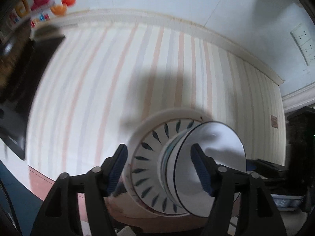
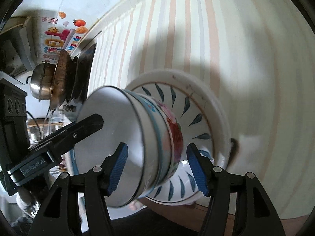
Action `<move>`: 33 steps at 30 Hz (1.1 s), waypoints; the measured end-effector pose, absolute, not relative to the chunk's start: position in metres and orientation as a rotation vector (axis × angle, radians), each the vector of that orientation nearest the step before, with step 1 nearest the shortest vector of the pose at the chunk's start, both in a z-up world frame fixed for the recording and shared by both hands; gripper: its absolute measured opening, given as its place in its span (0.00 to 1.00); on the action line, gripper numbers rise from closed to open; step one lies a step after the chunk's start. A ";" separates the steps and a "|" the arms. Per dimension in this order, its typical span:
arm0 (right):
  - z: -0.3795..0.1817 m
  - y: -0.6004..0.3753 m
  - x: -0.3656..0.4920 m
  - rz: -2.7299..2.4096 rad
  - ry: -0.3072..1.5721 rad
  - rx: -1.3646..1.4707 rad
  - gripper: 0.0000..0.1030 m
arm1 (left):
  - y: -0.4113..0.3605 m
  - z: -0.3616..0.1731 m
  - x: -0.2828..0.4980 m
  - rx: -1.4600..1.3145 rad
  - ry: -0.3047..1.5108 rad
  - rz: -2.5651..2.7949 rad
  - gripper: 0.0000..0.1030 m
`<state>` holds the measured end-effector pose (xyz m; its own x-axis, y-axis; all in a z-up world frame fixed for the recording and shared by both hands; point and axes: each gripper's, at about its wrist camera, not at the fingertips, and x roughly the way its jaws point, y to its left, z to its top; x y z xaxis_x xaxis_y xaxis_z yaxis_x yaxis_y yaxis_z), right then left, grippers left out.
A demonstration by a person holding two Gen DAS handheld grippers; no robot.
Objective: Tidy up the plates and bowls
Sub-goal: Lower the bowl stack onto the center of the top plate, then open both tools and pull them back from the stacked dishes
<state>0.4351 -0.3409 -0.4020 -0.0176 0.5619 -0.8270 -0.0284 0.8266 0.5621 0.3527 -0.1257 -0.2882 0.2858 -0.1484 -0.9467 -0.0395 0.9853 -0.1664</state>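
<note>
**Stacked Crockery on Striped Table, Both Tongs Spread**

While both cameras are tilted and part of each frame is blurred, the main items read clearly. A stack of bowls (image 2: 149,137) sits in a leaf-pattern plate (image 2: 196,118) on the striped table (image 2: 246,39). The top bowl (image 1: 214,163) is white inside with a dark rim line; below it in the right wrist view are a blue-banded bowl and a bowl with red and pink flowers. The plate carries dark blue leaf marks around its well and rests on a plain white plate (image 1: 141,125), whose rim shows beyond it at 10 to 12 o'clock in the left wrist view.

Left tongs (image 1: 159,169): jaws wide, blue pads either side of the stack, with the right pad in front of the top bowl's interior. No grip is visible. In the right wrist view one black finger of the left tongs lies over the top bowl's mouth at 9 o'clock; contact cannot be confirmed.

Right tongs (image 2: 157,169): jaws wide, pads flanking the lower side of the stack; I cannot tell whether either pad touches it.

Elsewhere, a steel pot (image 2: 39,84) and brown pans (image 2: 63,78) stand at 10 o'clock in the right wrist view, near a printed box (image 2: 57,33). Wall sockets (image 1: 303,41) show at 2 o'clock in the left wrist view.
</note>
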 end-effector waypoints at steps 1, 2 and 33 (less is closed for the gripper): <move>-0.394 -0.341 0.434 0.483 1.505 0.418 0.70 | -0.126 -0.284 0.351 -0.143 1.258 -0.060 0.71; -0.382 -0.342 0.431 0.465 1.471 0.382 0.76 | -0.127 -0.279 0.349 -0.120 1.235 -0.050 0.72; -0.100 -0.293 0.136 0.052 0.833 0.175 0.95 | -0.089 -0.093 0.106 0.008 0.772 -0.134 1.00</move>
